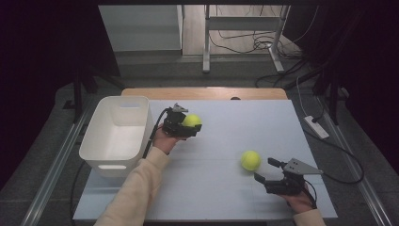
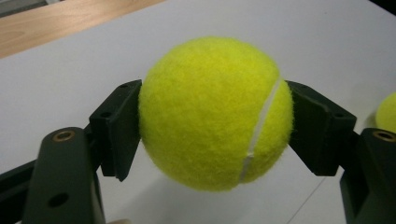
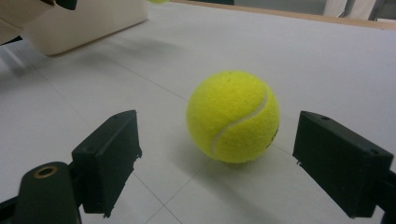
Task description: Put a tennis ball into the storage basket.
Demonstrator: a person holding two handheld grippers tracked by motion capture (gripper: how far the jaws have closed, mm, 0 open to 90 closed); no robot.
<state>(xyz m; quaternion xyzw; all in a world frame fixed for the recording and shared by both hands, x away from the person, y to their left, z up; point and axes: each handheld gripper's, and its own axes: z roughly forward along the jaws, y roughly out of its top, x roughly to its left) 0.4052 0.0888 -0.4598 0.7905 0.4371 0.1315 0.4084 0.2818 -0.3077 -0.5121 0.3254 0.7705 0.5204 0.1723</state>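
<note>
My left gripper (image 1: 192, 126) is shut on a yellow tennis ball (image 1: 191, 121), lifted just above the white table beside the bin. In the left gripper view the ball (image 2: 215, 112) is pressed between both black pads (image 2: 119, 126). A second tennis ball (image 1: 251, 160) rests on the table at the right. My right gripper (image 1: 266, 169) stands open just behind this ball. In the right gripper view the second ball (image 3: 233, 116) lies a little beyond the wide-apart jaws, untouched, with my right gripper (image 3: 233, 163) low over the table.
A white plastic bin (image 1: 115, 134) stands at the table's left edge, close to the left hand. A wooden strip (image 1: 204, 93) runs along the far edge. Cables and a power strip (image 1: 316, 127) lie on the floor at the right.
</note>
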